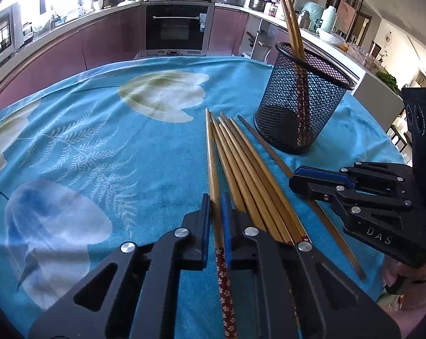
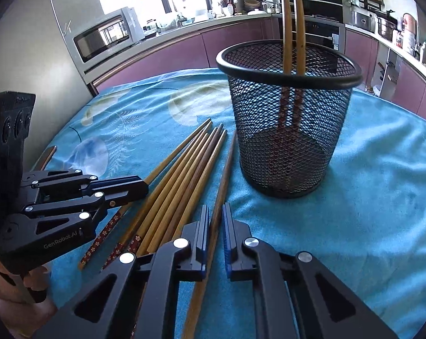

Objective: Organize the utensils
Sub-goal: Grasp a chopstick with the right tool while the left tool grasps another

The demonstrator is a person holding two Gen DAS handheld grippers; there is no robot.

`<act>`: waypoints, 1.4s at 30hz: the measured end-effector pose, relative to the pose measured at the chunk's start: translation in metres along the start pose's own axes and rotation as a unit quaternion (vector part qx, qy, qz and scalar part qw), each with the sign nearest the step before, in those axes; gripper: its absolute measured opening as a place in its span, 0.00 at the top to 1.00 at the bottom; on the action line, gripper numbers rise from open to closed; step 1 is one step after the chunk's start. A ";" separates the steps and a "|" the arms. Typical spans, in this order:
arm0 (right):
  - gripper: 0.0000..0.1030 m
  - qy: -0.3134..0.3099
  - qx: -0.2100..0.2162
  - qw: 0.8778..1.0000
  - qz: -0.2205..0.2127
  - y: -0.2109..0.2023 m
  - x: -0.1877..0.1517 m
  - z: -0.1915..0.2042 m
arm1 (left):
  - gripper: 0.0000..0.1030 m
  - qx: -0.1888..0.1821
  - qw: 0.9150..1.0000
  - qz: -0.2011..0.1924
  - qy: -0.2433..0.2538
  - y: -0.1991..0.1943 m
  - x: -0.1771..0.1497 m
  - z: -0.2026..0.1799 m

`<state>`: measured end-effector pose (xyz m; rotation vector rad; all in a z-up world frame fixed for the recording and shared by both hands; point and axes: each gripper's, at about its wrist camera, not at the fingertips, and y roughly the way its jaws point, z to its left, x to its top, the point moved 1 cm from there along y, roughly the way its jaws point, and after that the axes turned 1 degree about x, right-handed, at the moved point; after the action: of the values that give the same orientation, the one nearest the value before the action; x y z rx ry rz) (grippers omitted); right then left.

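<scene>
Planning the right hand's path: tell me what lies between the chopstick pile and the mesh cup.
One lone chopstick on blue cloth, clearest in the right wrist view.

**Room around the holder and the chopstick row**

Open blue cloth (image 1: 85, 130) is lying wide on the left of the loose chopsticks (image 1: 241, 169), giving free passage there. The mesh holder (image 2: 289, 118) is standing just right of their tips, blocking that side. Two upright chopsticks (image 2: 293, 14) are taking up the middle of its mouth, leaving gaps either side. The right gripper (image 1: 293, 179) is crowding the row's right edge
</scene>
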<state>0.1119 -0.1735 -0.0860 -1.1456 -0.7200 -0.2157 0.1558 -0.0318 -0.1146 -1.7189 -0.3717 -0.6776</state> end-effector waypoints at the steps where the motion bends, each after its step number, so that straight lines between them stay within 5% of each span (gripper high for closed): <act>1: 0.94 0.004 0.003 1.000 -0.002 -0.001 0.000 -0.001 | 0.92 -0.002 1.000 -0.002 -0.003 -0.002 0.000 0.001; 11: 0.94 -0.011 0.052 0.999 -0.006 -0.013 -0.002 0.009 | 0.92 -0.025 1.000 -0.001 0.005 -0.014 -0.010 -0.002; 28: 0.93 -0.022 0.039 0.999 0.026 0.009 0.003 0.005 | 0.89 -0.031 0.999 0.021 0.035 0.007 0.001 0.001; 42: 0.94 -0.028 0.055 0.998 -0.027 -0.030 0.006 0.004 | 0.93 -0.027 0.999 -0.008 0.020 -0.015 0.008 0.000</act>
<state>0.0992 -0.1812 -0.0584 -1.0307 -0.8048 -0.1878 0.1532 -0.0286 -0.0985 -1.7526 -0.3411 -0.7385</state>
